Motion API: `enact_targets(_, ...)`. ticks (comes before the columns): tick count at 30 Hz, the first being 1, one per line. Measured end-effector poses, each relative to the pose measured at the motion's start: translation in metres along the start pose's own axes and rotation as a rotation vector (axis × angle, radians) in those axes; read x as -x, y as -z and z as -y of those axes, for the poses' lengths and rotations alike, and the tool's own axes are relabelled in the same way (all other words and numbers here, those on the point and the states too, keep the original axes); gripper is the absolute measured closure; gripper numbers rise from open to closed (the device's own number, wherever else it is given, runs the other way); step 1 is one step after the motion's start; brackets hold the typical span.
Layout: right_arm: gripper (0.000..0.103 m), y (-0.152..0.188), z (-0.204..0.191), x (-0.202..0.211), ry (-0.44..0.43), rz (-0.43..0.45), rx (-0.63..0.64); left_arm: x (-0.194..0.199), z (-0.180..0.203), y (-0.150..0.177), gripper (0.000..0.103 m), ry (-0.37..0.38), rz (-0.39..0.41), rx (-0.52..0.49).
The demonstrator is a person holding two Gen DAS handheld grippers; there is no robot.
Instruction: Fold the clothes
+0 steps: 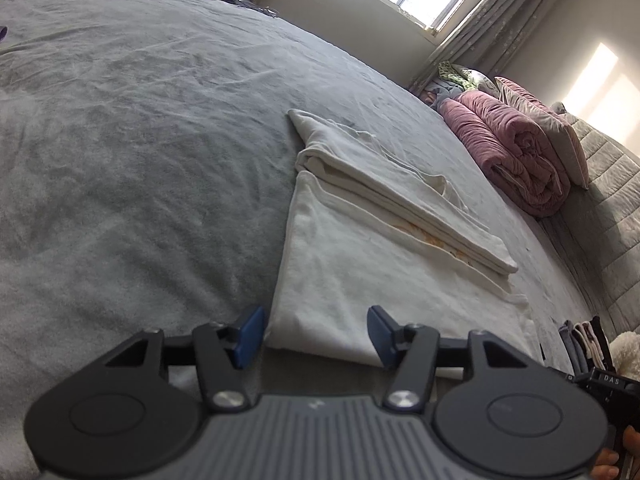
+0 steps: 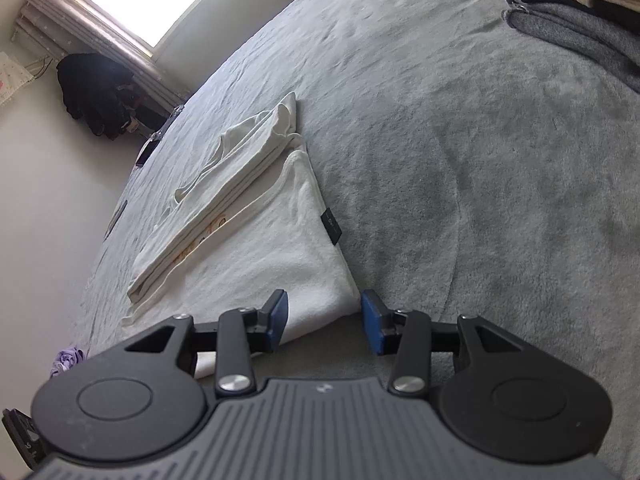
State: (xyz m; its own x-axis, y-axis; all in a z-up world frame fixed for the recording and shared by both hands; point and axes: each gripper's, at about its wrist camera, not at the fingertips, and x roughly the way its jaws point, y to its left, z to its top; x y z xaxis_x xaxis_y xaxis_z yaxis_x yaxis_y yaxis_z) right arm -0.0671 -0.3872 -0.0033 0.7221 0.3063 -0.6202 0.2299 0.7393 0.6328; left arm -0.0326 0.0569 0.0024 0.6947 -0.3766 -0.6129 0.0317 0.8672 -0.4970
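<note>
A white garment (image 1: 360, 264) lies partly folded on the grey bed (image 1: 140, 140), a narrow folded strip lying along its top. The left claw (image 1: 316, 336) hangs with its blue pads spread apart, empty, over the garment's near edge at 6 o'clock. The right claw (image 2: 323, 322) is likewise apart and empty, its pads either side of the garment's near corner. A black tag (image 2: 333, 226) sits on the garment's 3 o'clock edge. Pink bedding (image 1: 516, 156) lies at 2 o'clock, and folded clothes (image 2: 580, 8) are stacked at 1 o'clock.
</note>
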Motion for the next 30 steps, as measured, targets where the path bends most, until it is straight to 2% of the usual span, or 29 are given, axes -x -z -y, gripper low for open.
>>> enact_targets(5, 0.063, 0.001, 0.008, 0.004, -0.025, 0.01, -0.057, 0.0, -0.01, -0.002, 0.052, 0.03, -0.004, 0.058)
enact_targets(9, 0.064, 0.001, 0.011, 0.006, -0.03, 0.016, -0.067, -0.001, -0.004, 0.001, 0.052, 0.015, 0.002, 0.011)
enact_targets(11, 0.069, 0.001, 0.012, 0.006, -0.025, 0.019, -0.066, -0.002, -0.001, 0.001, 0.055, 0.0, 0.006, -0.004)
enact_targets(14, 0.079, 0.001, 0.014, 0.008, -0.017, 0.025, -0.074, -0.002, -0.002, 0.001, 0.065, -0.025, 0.013, -0.006)
enact_targets(16, 0.081, 0.0, 0.015, 0.009, -0.014, 0.031, -0.078, -0.001, -0.005, 0.001, 0.075, -0.031, 0.014, 0.01)
enact_targets(18, 0.084, 0.0, 0.014, 0.011, -0.015, 0.04, -0.079, -0.001, -0.009, -0.001, 0.079, -0.03, 0.013, 0.032)
enact_targets(30, 0.088, 0.002, 0.008, 0.026, -0.052, 0.095, -0.044, 0.003, -0.014, -0.005, 0.09, -0.01, 0.011, 0.102)
